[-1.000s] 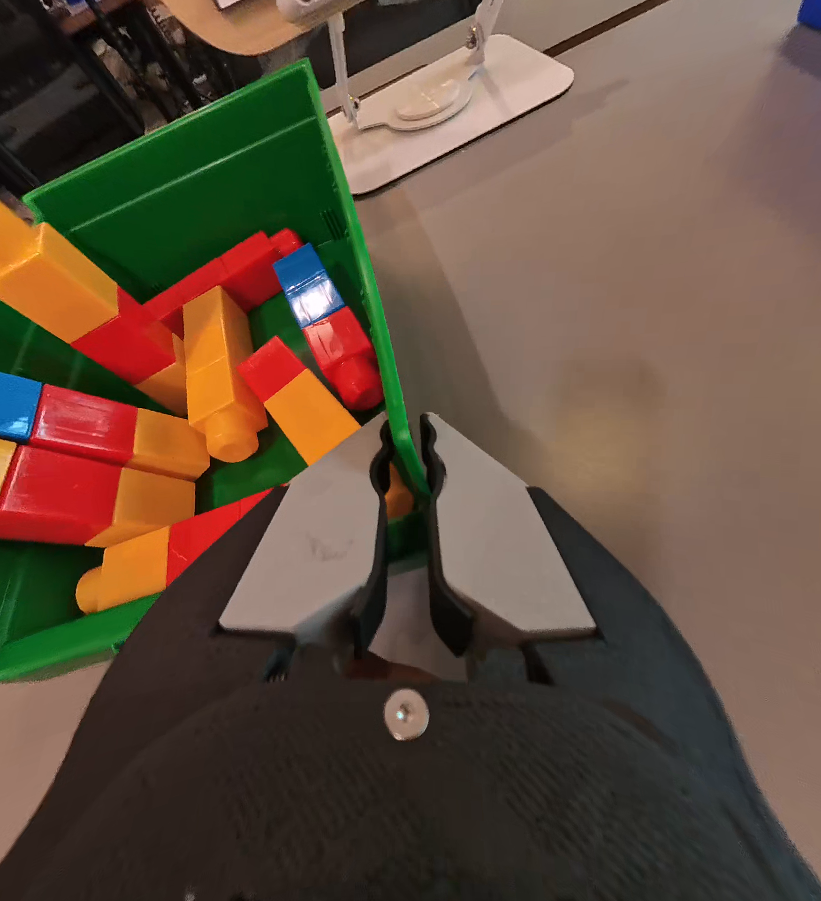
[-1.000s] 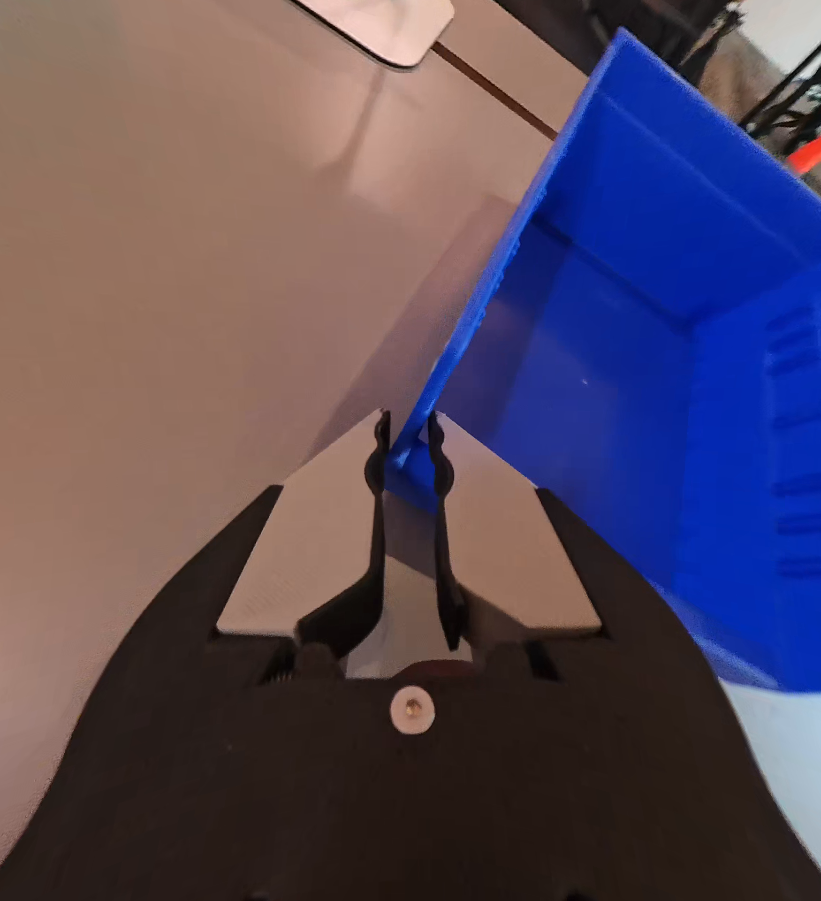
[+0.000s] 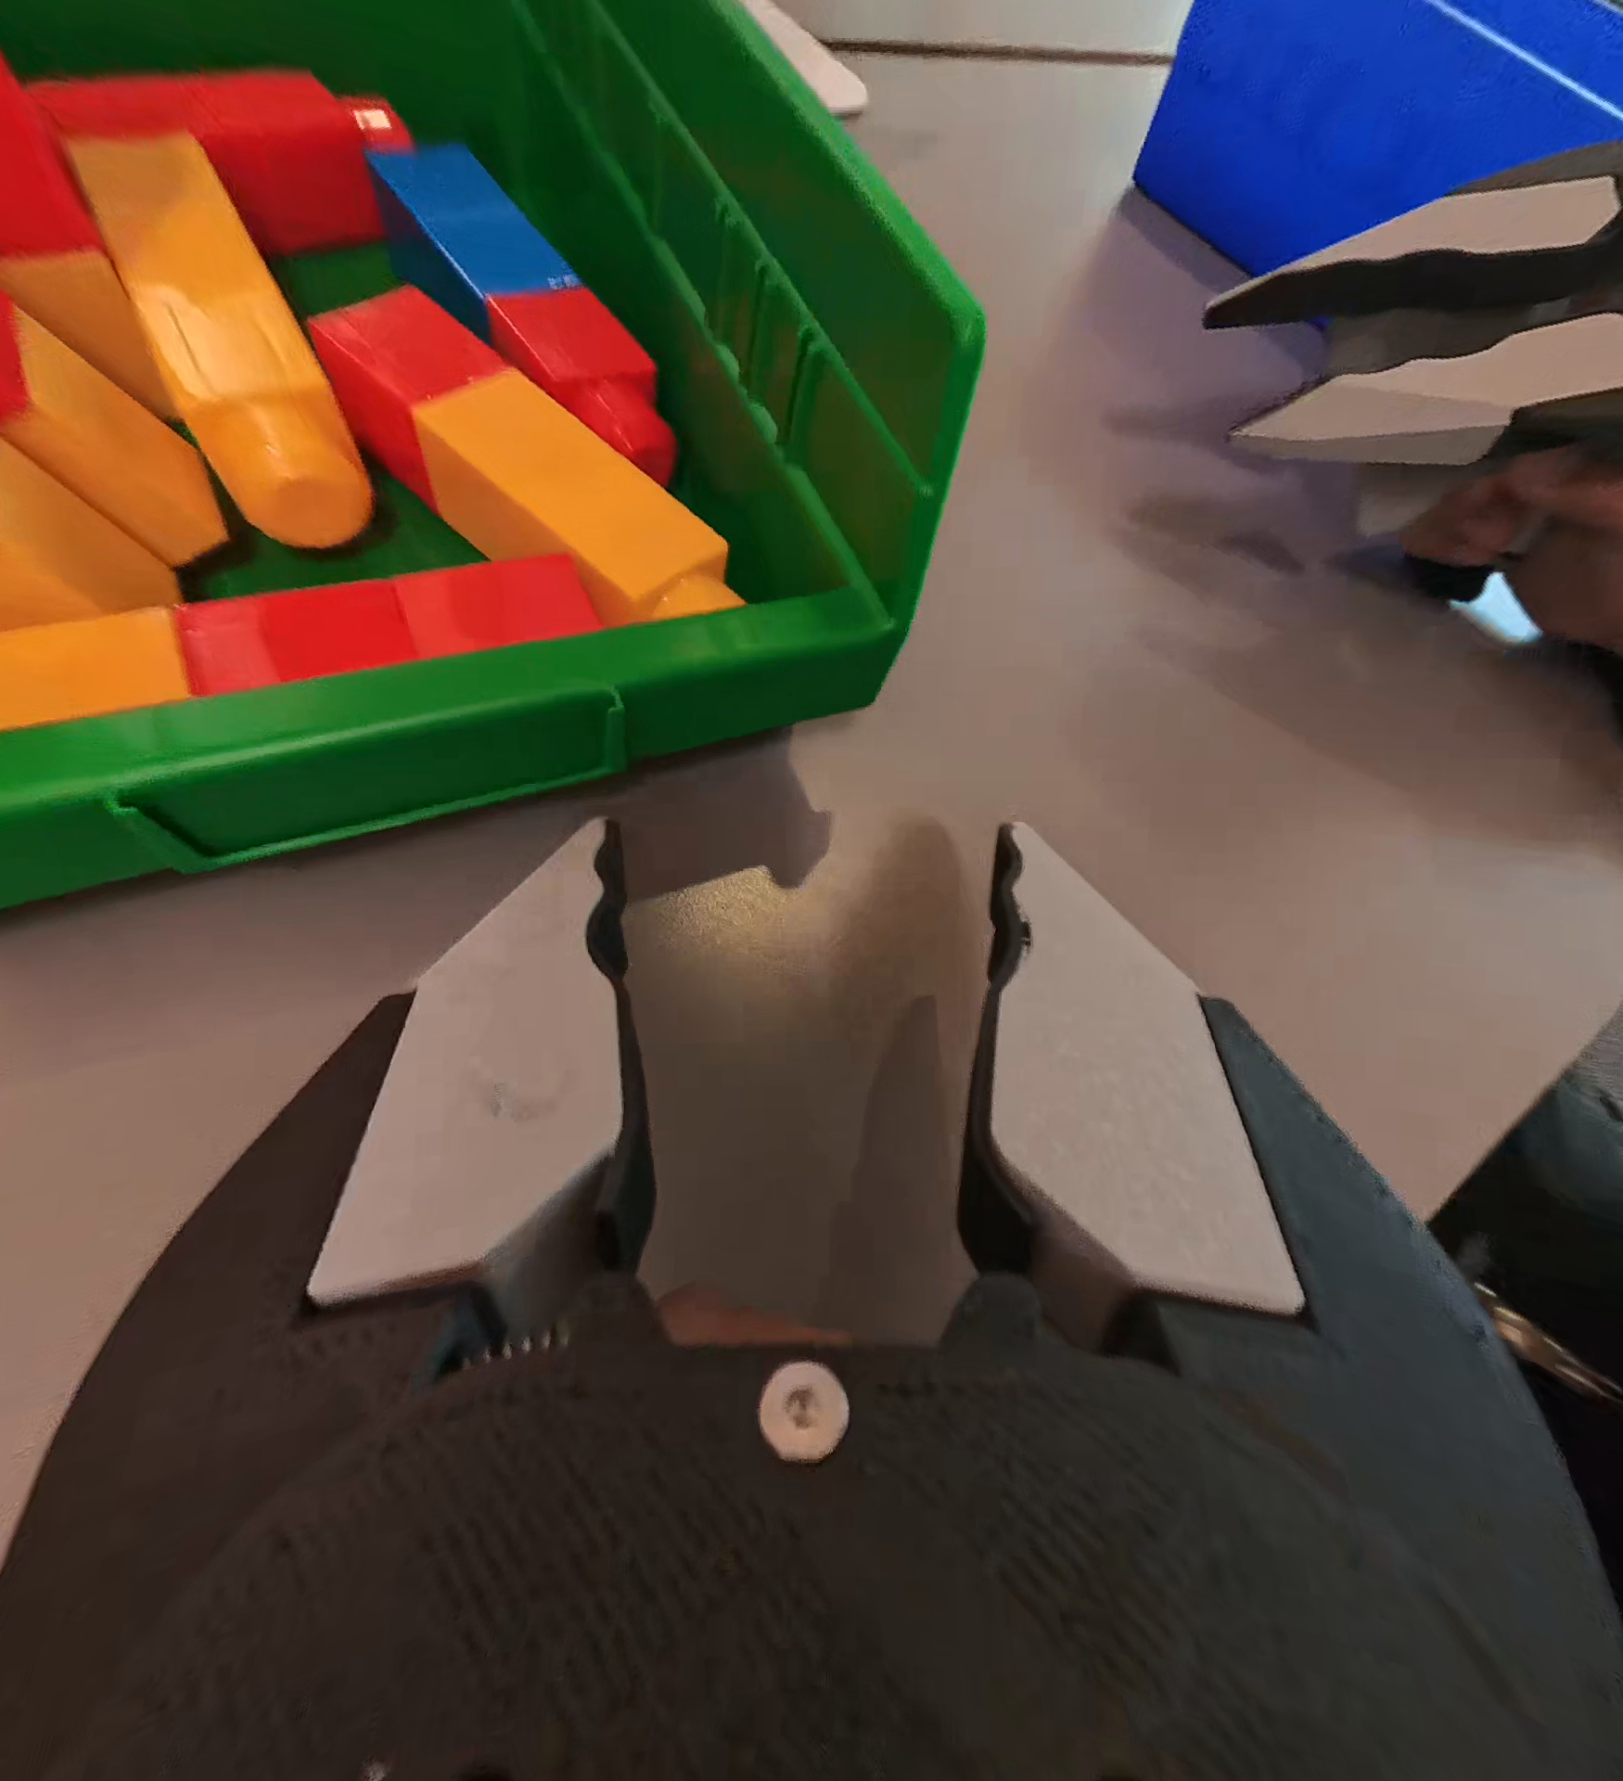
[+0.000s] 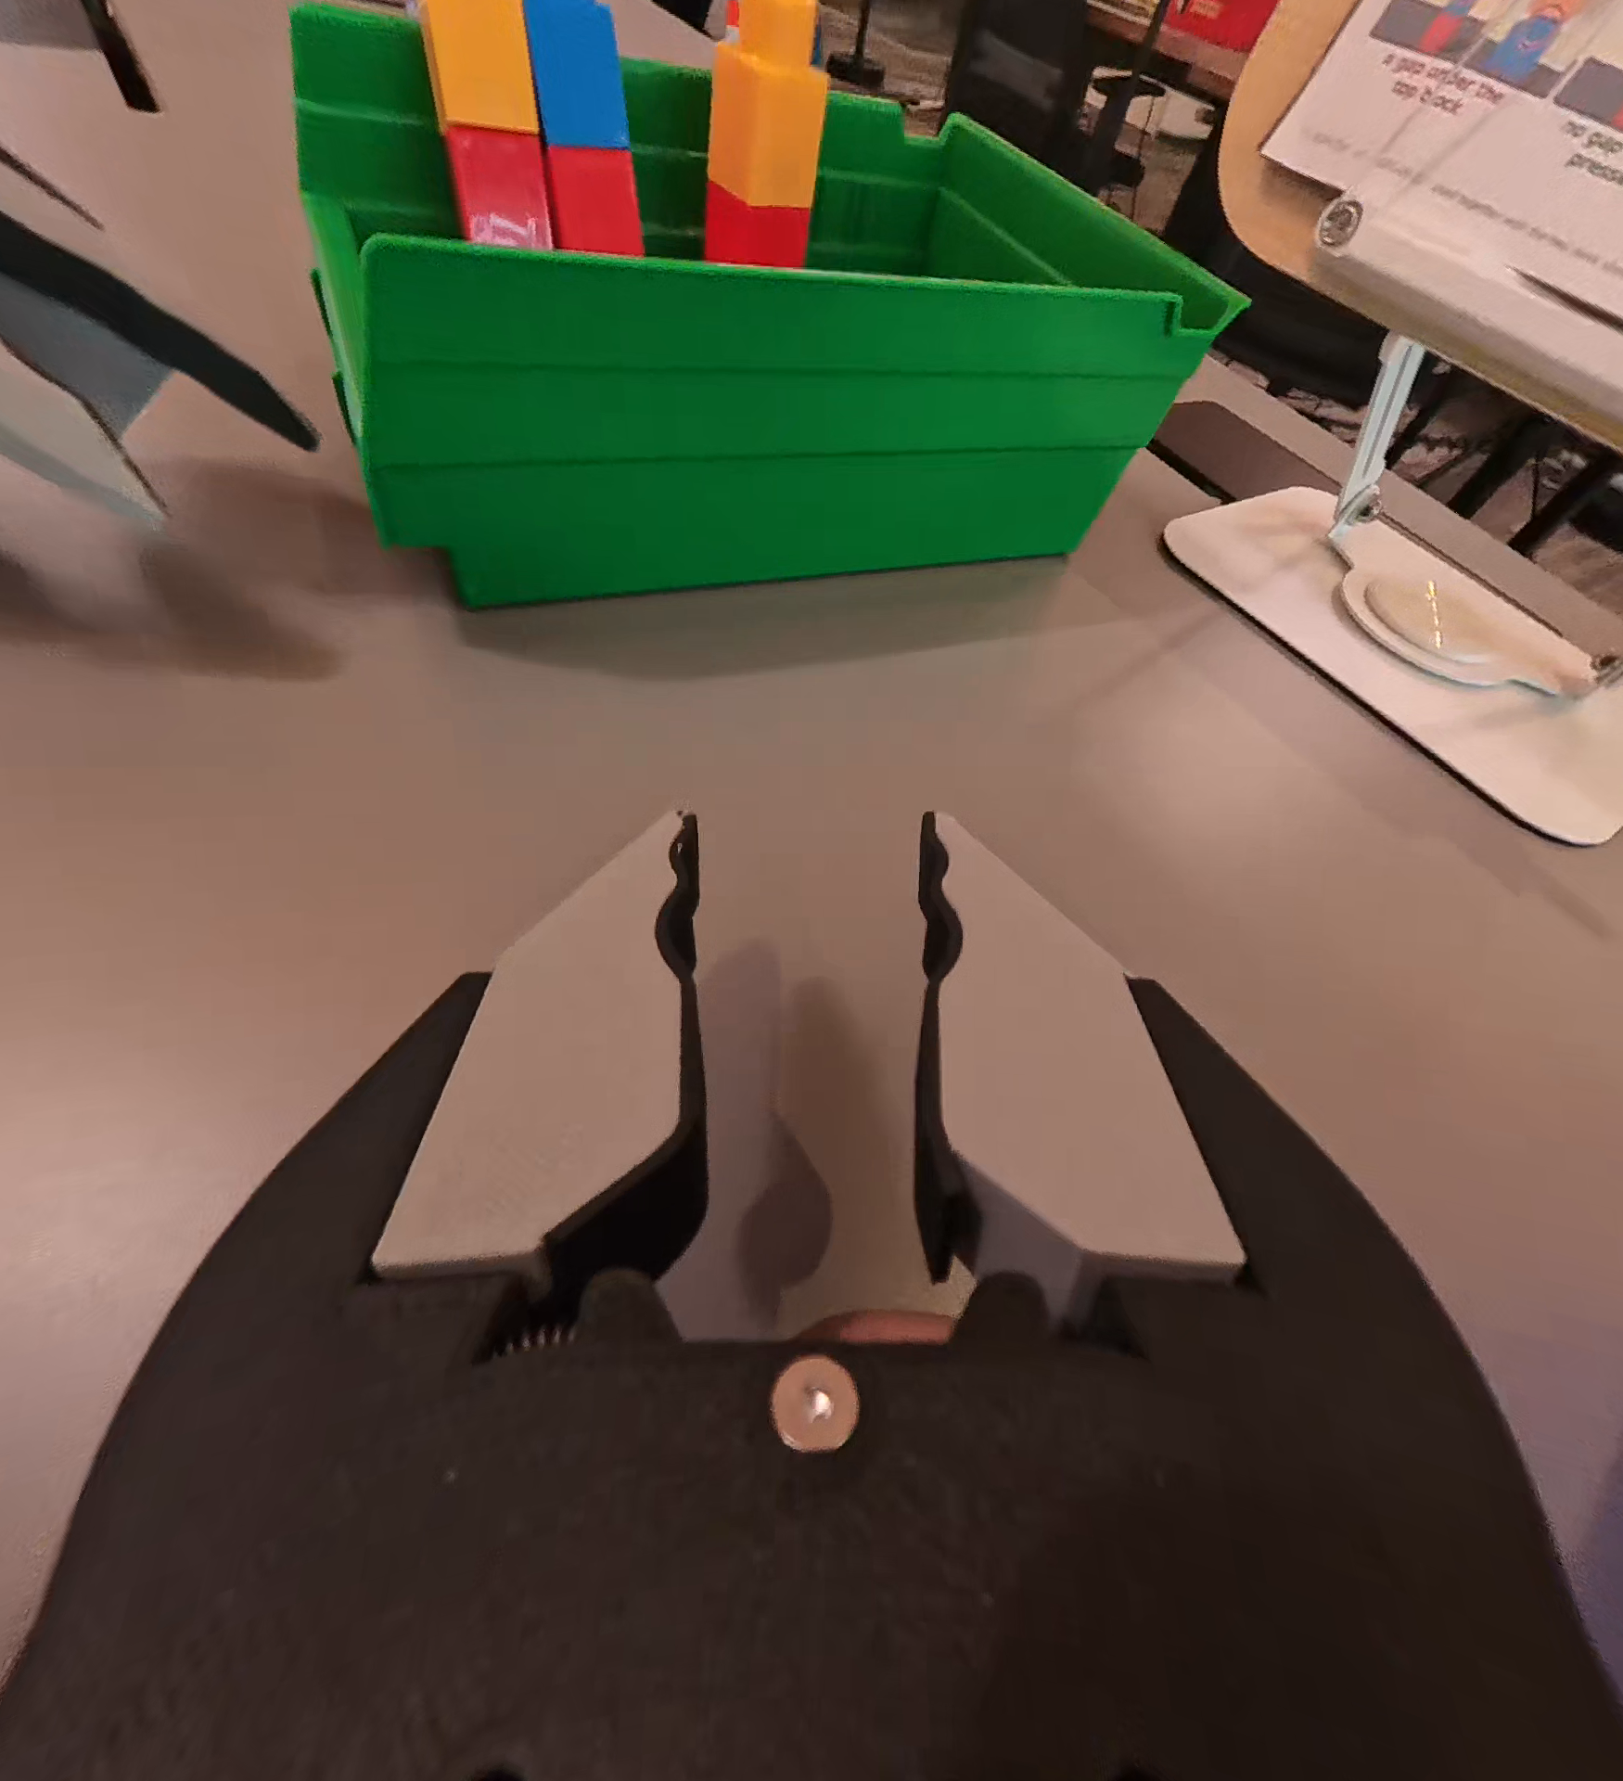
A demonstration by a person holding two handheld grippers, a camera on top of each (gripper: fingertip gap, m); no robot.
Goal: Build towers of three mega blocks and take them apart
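A green bin [image 3: 384, 742] at the upper left of the left wrist view holds several red, yellow and blue mega block towers [image 3: 538, 482] lying in a heap. My left gripper [image 3: 808, 867] is open and empty over the bare grey table, just in front of the bin's near right corner. My right gripper [image 4: 803, 858] is open and empty above the table, facing the green bin [image 4: 740, 434], where block towers [image 4: 538, 135] stick up. The right gripper also shows in the left wrist view [image 3: 1270, 376], in front of a blue bin [image 3: 1347, 125].
A white stand base [image 4: 1424, 655] with a board of pictures [image 4: 1501, 125] stands at the right of the right wrist view. The left gripper's fingers [image 4: 46, 318] show at that view's left edge. A hand [image 3: 1578, 559] holds the right gripper.
Both grippers have let go of the bin rims they were shut on, opened wide and pulled back over the table. The right one has turned away from the blue bin towards the green one.
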